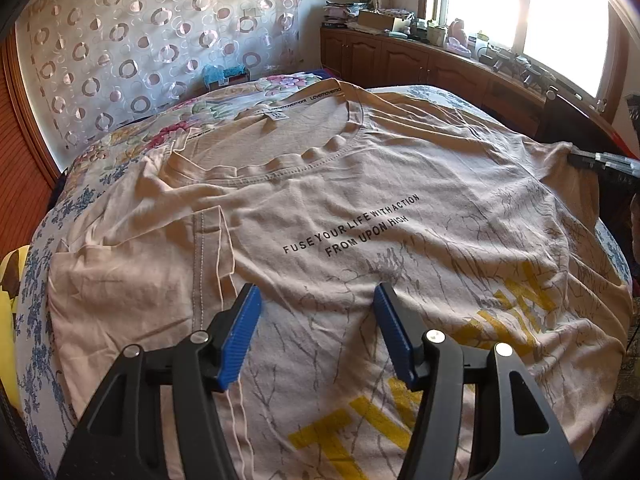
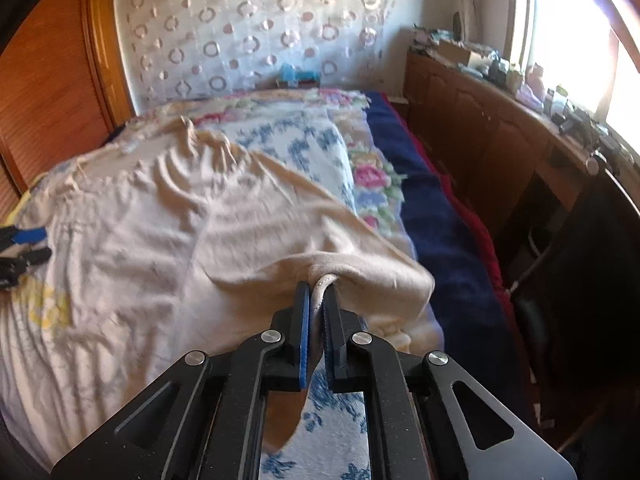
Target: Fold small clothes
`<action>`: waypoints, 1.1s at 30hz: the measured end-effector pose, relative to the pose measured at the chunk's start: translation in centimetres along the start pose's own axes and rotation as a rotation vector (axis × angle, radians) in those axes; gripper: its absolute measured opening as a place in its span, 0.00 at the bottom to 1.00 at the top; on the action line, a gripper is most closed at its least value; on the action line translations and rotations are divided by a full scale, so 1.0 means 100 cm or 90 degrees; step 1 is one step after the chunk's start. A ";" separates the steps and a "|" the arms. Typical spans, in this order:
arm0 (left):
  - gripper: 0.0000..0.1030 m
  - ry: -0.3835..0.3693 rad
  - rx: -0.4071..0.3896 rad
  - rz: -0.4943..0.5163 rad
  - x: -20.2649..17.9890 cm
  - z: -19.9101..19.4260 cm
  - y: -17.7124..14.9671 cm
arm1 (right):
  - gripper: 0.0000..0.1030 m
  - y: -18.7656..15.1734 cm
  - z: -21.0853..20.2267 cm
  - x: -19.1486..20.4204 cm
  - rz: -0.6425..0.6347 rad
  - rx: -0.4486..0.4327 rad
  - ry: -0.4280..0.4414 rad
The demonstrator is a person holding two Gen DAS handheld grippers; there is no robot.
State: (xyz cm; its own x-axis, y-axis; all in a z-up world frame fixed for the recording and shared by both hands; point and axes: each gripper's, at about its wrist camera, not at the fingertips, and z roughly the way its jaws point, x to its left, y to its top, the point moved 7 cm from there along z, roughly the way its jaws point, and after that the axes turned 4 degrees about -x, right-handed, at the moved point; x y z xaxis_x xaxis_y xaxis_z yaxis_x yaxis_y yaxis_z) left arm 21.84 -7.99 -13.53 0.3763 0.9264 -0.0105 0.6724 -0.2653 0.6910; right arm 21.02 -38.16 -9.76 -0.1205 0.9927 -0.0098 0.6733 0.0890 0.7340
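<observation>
Your right gripper point(image 2: 316, 294) clamped on a bunched sleeve of the beige printed cotton T-shirt point(image 1: 360, 208), your left gripper point(image 1: 316, 300) spread wide above its chest, shirt spread on the floral bedspread point(image 1: 120, 152).

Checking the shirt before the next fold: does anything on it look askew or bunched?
Yes. The t-shirt lies crooked and wrinkled on the bed; its left sleeve is already flipped in, stitched hem showing. The right tongs pinch a bunched edge, lifted. The left tongs hover open.
</observation>
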 end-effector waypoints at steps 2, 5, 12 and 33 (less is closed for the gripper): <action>0.57 -0.003 0.000 -0.001 0.000 0.000 0.001 | 0.03 0.011 -0.006 0.006 0.000 -0.022 0.016; 0.57 -0.010 0.004 -0.004 0.001 -0.003 0.000 | 0.02 0.030 -0.013 0.022 -0.013 -0.049 0.044; 0.57 -0.006 -0.045 -0.041 0.019 -0.036 0.011 | 0.02 0.067 -0.018 0.091 -0.069 -0.087 0.131; 0.57 -0.004 -0.068 -0.062 0.025 -0.048 0.007 | 0.38 0.046 0.029 0.113 -0.056 -0.002 0.160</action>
State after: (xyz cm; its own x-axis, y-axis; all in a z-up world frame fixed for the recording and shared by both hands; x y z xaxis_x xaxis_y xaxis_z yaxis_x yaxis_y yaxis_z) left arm 20.16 -4.58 -9.64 0.3164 0.9448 -0.0853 0.6345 -0.1439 0.7594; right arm 24.85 -26.33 -8.43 -0.3559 0.9297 0.0953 0.6496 0.1728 0.7404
